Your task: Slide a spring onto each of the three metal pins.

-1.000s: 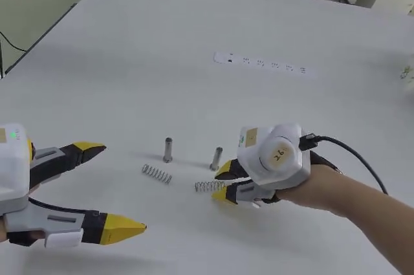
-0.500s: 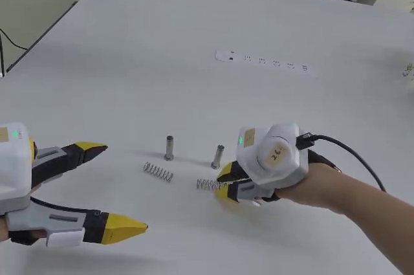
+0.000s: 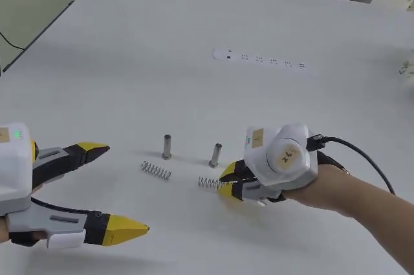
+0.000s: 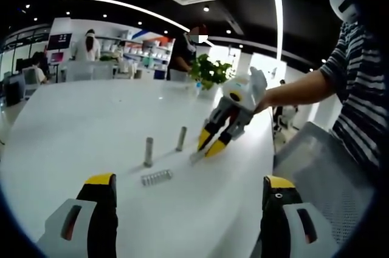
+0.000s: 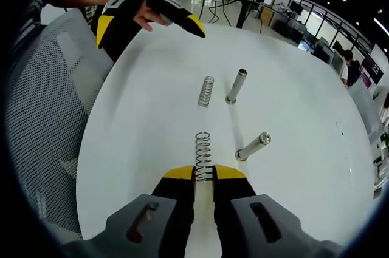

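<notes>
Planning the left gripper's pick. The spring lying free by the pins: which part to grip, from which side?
Pinch the free spring across its coils near one end, coming down from the person's side. It lies flat on the table, a pin stands upright just behind it, and an end grip likely leaves the other end open for threading.

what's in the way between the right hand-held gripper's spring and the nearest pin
Nothing visible: only bare table lies between the spring in the right hand-held gripper and the nearest pin. The other spring lies farther off.
</notes>
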`<move>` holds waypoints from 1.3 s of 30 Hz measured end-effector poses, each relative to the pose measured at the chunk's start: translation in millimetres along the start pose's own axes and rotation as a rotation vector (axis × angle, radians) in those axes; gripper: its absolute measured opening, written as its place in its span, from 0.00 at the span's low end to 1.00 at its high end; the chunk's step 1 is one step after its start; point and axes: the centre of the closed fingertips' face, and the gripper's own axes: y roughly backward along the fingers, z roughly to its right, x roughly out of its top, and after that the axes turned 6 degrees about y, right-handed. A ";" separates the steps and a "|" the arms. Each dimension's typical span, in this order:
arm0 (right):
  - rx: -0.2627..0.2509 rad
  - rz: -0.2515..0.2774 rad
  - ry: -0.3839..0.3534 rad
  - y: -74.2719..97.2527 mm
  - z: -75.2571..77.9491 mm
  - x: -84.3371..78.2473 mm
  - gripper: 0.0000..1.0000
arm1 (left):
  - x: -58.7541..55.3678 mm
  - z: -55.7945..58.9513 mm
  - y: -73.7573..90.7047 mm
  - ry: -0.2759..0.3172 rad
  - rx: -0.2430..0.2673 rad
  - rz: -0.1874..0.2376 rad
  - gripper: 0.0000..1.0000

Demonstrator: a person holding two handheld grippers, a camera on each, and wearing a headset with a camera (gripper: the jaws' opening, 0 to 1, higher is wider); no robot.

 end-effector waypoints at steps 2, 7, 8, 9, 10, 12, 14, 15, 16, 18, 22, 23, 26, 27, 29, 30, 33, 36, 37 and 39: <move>-0.006 0.008 0.001 4.8 0.5 0.7 0.08 | -2.3 2.2 -1.8 -0.001 -0.005 -0.009 0.96; -0.017 0.032 -0.002 17.5 -1.2 5.4 0.08 | -4.8 13.2 -7.1 -0.005 -0.042 -0.025 0.93; -0.023 0.034 0.002 19.6 -1.4 6.1 0.08 | -5.6 14.7 -7.7 -0.008 -0.050 -0.029 0.92; -0.025 0.036 0.008 22.6 -2.5 7.4 0.08 | -6.3 16.5 -8.7 -0.007 -0.059 -0.035 0.91; -0.027 0.040 0.008 24.8 -3.1 8.4 0.08 | -6.3 17.2 -9.4 -0.006 -0.063 -0.035 0.90; -0.029 0.047 0.011 28.9 -4.8 10.5 0.08 | -5.2 19.0 -11.0 -0.011 -0.072 -0.035 0.89; -0.029 0.052 0.016 33.8 -7.5 12.2 0.08 | -3.1 20.1 -13.8 -0.016 -0.079 -0.034 0.88; -0.028 0.055 0.023 36.3 -9.2 12.8 0.08 | -1.8 21.2 -15.8 -0.016 -0.084 -0.033 0.88; -0.025 0.053 0.029 37.8 -10.7 12.5 0.08 | -1.0 22.7 -17.1 -0.020 -0.091 -0.033 0.88; -0.025 0.047 0.046 40.9 -13.4 11.9 0.08 | -0.5 26.9 -21.2 -0.028 -0.108 -0.039 0.87; -0.025 0.046 0.048 45.0 -17.3 11.7 0.08 | -0.3 34.1 -29.0 -0.040 -0.135 -0.051 0.86; -0.025 0.045 0.050 45.7 -18.2 11.5 0.08 | 0.3 36.1 -31.4 -0.045 -0.143 -0.053 0.86; -0.023 0.051 0.046 48.8 -22.3 12.5 0.08 | 2.5 39.4 -36.6 -0.055 -0.159 -0.056 0.85; -0.024 0.054 0.047 49.7 -23.8 13.1 0.08 | 3.4 40.0 -38.8 -0.061 -0.161 -0.056 0.84; -0.026 0.059 0.045 51.9 -25.7 14.6 0.08 | 3.5 42.6 -40.8 -0.068 -0.175 -0.062 0.83; -0.027 0.064 0.041 53.3 -27.2 15.9 0.08 | 3.3 44.1 -42.0 -0.074 -0.180 -0.065 0.80; -0.027 0.075 0.037 56.3 -30.5 19.2 0.08 | 3.0 46.2 -45.3 -0.085 -0.193 -0.070 0.79; -0.027 0.081 0.034 57.8 -32.7 21.3 0.08 | 3.2 50.9 -50.8 -0.075 -0.221 -0.063 0.74; -0.028 0.083 0.031 57.8 -33.0 21.9 0.08 | 3.3 52.9 -52.4 -0.078 -0.231 -0.062 0.71; -0.030 0.087 0.026 57.7 -34.0 23.6 0.08 | 3.3 57.0 -56.5 -0.094 -0.255 -0.063 0.63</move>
